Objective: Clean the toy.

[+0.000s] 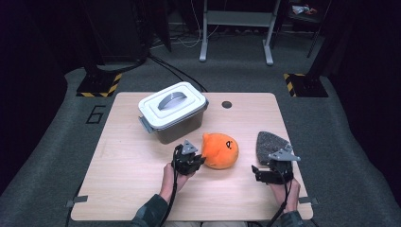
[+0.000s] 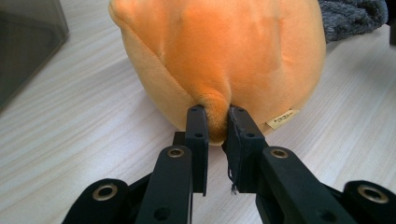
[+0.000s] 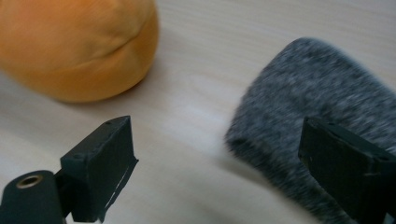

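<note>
High view: we see orange plush on worktop, just in front of lidded box; left tool at its near-left edge, right tool near grey cloth.

Left gripper view: our left tool clenched on small pinch of plush fabric, low, beside tag. We judge plush light, soft, squashy; pinch may slip, deeper bite safer.

Right gripper view: right tool released, jaws wide, nothing held; cloth just beyond, plush apart.

Grey fuzzy cloth blurred, partly behind a jaw.
</note>
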Motion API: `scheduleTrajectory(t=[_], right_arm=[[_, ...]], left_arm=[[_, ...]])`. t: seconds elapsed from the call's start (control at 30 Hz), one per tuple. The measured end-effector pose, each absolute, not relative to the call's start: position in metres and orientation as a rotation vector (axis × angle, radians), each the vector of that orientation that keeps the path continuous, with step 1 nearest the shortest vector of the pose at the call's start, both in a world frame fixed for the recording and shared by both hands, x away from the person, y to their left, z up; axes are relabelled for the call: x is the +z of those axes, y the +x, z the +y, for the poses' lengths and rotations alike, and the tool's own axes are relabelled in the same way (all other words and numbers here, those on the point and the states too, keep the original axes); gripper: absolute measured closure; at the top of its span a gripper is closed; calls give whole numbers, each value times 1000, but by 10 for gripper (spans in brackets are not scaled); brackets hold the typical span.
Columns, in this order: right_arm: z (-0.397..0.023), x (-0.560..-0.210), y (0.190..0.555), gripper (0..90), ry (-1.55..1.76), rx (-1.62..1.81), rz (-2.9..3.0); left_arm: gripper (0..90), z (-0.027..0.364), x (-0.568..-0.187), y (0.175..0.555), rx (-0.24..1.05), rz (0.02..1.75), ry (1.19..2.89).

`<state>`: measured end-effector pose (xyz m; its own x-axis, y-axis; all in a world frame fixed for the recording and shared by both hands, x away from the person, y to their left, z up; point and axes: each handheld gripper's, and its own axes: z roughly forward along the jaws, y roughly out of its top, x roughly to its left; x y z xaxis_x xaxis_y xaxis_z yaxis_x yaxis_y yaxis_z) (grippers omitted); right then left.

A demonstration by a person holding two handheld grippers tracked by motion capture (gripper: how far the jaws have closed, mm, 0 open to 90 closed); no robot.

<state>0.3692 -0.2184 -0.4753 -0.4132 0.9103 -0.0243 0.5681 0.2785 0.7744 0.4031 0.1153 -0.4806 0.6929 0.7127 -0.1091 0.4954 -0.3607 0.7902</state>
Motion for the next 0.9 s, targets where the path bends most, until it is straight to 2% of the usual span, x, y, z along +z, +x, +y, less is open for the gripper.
scheduleTrajectory(t=[0.23,0.4,0.47,0.63,0.77,0.87,0.9], right_arm=[[-240,-463,410,83,1428,892,2055],[-248,-471,436,72,1532,841,2062],[-248,-478,448,38,1553,787,2051],[-250,-485,461,42,1588,771,2071],[-250,-491,469,102,1626,750,2090],[-252,-496,472,199,1667,714,2100],[-252,-496,472,199,1667,714,2100]], left_arm=[[798,116,-482,402,318,924,2034],[798,116,-481,403,316,920,2036],[798,116,-482,402,315,922,2032],[797,116,-481,402,312,920,2035],[795,115,-480,402,312,922,2036],[795,114,-480,401,306,922,2030],[795,114,-480,401,306,922,2030]])
